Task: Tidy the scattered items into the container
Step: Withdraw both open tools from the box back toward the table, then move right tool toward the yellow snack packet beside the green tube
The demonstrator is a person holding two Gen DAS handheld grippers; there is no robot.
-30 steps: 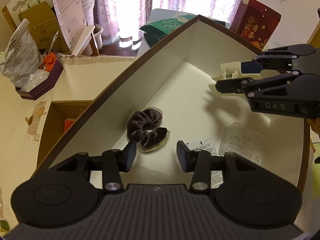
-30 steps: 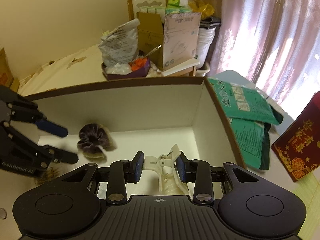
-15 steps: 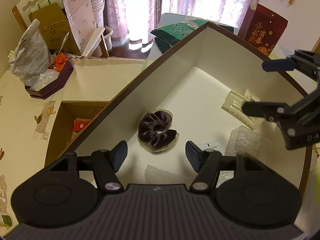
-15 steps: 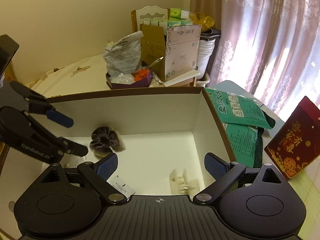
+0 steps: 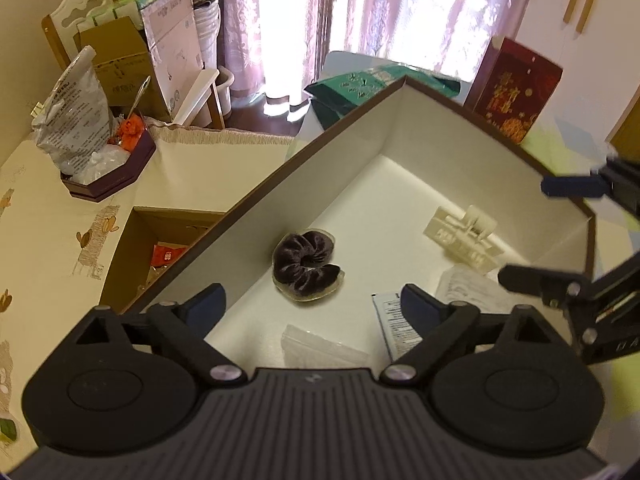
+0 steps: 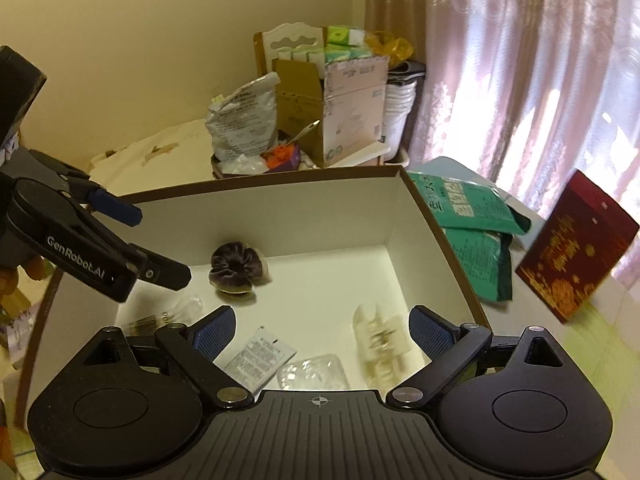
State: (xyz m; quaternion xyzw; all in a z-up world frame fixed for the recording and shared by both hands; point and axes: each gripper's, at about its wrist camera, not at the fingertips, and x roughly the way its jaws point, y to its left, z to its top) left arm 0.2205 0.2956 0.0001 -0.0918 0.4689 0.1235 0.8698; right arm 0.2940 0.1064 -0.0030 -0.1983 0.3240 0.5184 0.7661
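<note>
The container is a brown box with a white inside [image 5: 384,132] [image 6: 320,216]. In it lie a dark velvet scrunchie [image 5: 306,266] [image 6: 236,266], a cream hair claw clip [image 5: 464,236] [image 6: 382,340], a white printed sachet [image 5: 390,316] [image 6: 258,356] and clear plastic packets [image 5: 320,344] [image 6: 316,372]. My left gripper [image 5: 314,302] is open and empty above the box's near side. My right gripper [image 6: 320,328] is open and empty above the clip; it also shows in the left wrist view [image 5: 560,236].
A smaller open cardboard box [image 5: 160,240] stands left of the container. A dark tray with bags [image 5: 108,168] sits at the table's far corner. Green packets [image 6: 472,216] and a red gift box [image 6: 576,256] lie right of the container.
My right gripper opened and let go of the cream claw clip, which now lies in the box. Both grippers have drawn back and up. My left gripper has opened wider.
</note>
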